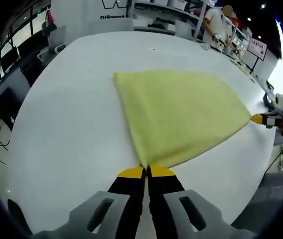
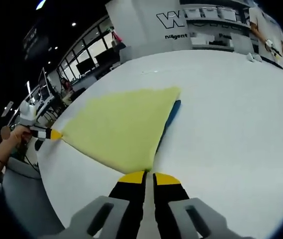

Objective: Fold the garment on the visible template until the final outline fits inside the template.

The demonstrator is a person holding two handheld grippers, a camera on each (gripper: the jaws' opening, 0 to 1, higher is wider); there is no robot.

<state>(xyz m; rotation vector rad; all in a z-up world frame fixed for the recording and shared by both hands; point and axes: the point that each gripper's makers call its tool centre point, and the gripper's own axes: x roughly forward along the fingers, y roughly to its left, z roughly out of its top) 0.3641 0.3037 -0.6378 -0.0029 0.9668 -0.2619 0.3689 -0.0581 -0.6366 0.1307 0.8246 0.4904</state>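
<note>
On the white table (image 1: 71, 124) lies a yellow cloth (image 1: 176, 112), spread flat mid-table, corners pulled taut between both grippers. Left gripper (image 1: 146, 172): jaws closed together, pinching the cloth's near corner in the left gripper view. Right gripper (image 2: 148, 174): jaws likewise closed on another corner in the right gripper view. Each gripper also turns up in the other's view, at the cloth's far tip, nipping it: right one at the right edge of the left view (image 1: 260, 118), left one at the left edge of the right view (image 2: 51, 133), with a hand (image 2: 9, 139) behind it. Handling guess: cloth looks light, soft, limp, terry-like, not slippery; it will sag and drape once lifted, so corners or edge hems are the sensible hold, as now; nothing fragile. Right gripper view shows a blue strip (image 2: 171, 117) peeking from under the cloth's right edge, probably the template, mostly covered; left gripper view gives the cloth's whole outline instead, a broad fan shape with a straight left edge, plus shelves (image 1: 161, 10) and a person (image 1: 220, 25) far behind the table. Cannot tell the template's full extent.
</note>
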